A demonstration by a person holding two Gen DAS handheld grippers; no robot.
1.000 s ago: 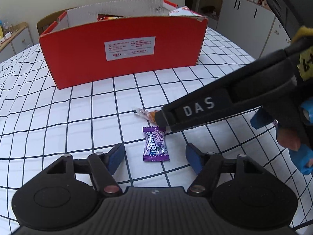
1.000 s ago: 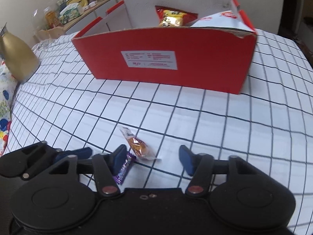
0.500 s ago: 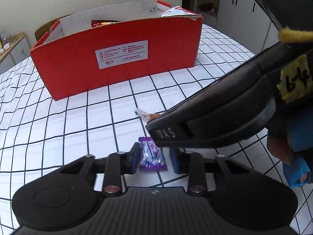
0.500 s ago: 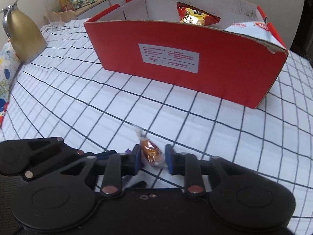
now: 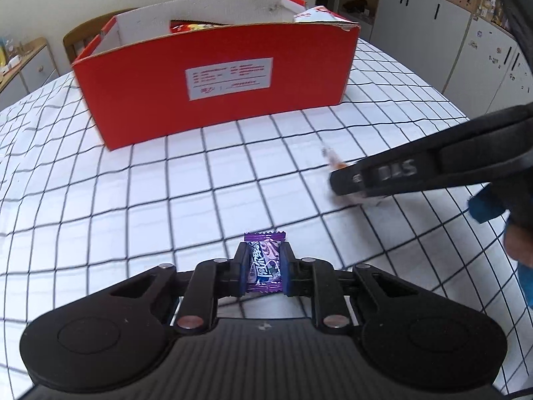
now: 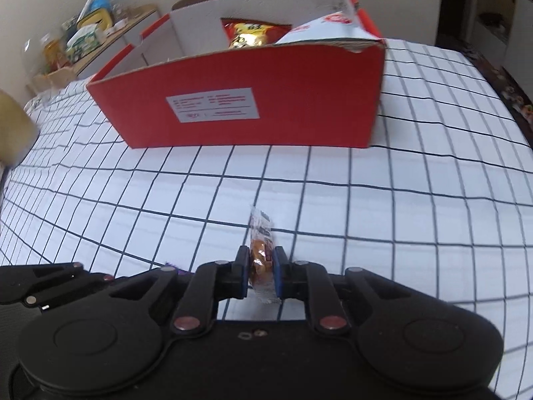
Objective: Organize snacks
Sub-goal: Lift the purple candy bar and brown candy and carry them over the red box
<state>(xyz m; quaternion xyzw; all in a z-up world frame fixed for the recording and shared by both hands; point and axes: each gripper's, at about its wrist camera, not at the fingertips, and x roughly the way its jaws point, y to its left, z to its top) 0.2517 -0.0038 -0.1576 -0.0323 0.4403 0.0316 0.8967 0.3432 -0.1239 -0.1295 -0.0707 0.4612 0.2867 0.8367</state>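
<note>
The checked tablecloth (image 6: 366,206) lies bare between the grippers and the red box (image 6: 253,100), so a straight path to it stands open. The box's near wall rises as the one barrier; its top is open (a red snack bag (image 6: 256,33) and a white packet (image 6: 329,28) fill the right part). The right gripper (image 5: 346,183) crosses the left wrist view's right side.
</note>
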